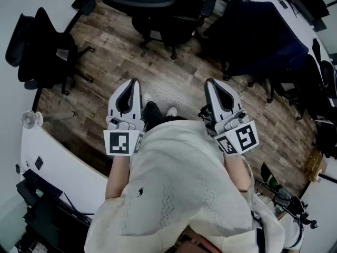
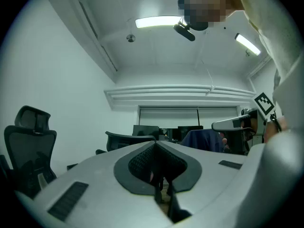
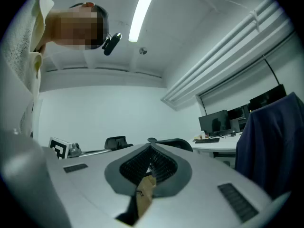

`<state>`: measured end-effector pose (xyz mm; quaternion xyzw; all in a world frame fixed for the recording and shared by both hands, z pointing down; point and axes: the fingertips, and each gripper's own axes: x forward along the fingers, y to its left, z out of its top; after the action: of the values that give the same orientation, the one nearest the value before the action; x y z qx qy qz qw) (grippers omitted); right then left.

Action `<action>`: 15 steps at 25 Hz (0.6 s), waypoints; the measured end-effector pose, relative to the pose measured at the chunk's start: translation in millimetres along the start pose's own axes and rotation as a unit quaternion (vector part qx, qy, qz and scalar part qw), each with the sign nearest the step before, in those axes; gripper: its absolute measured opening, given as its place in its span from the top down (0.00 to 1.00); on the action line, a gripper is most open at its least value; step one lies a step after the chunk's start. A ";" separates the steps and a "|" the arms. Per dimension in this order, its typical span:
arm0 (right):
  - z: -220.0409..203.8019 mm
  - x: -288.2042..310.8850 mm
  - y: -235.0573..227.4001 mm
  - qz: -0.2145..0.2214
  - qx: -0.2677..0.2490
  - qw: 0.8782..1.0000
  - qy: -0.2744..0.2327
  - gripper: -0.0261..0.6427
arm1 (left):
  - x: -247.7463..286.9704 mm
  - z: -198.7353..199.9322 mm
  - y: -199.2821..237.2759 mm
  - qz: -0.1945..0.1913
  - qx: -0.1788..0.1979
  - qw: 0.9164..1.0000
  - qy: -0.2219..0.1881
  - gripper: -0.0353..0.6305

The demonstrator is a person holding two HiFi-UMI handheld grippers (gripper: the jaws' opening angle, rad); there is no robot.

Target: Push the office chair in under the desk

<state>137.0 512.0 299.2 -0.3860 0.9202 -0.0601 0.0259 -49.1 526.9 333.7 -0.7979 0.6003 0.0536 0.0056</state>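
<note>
I hold both grippers out in front of me above the wooden floor, pointing away from my body. My left gripper point(image 1: 134, 81) point(image 2: 155, 144) is shut with nothing in it. The right gripper point(image 1: 209, 81) point(image 3: 151, 146) is shut and empty too. Ahead stands a black office chair point(image 1: 163, 9) point(image 2: 126, 140) point(image 3: 172, 144), out in the room and well beyond both grippers. A second black chair point(image 1: 45, 51) point(image 2: 27, 146) stands at the left by the white desk point(image 1: 58, 162). Neither gripper touches any chair.
A chair draped with a dark blue jacket point(image 1: 260, 36) point(image 3: 271, 146) stands to the right. More dark chairs line the far right. A white desk with monitors point(image 3: 223, 145) lies beyond it. A small fan point(image 1: 30, 120) sits on the left desk.
</note>
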 end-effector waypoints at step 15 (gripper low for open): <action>-8.1 13.7 0.7 0.012 0.006 1.000 0.012 0.96 | -10.6 1.3 22.5 0.036 -0.064 0.997 -0.023 0.93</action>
<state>126.1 503.4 307.2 -0.3742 0.9245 -0.0700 0.0182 -73.7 530.9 334.6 -0.7729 0.6239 0.1104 -0.0335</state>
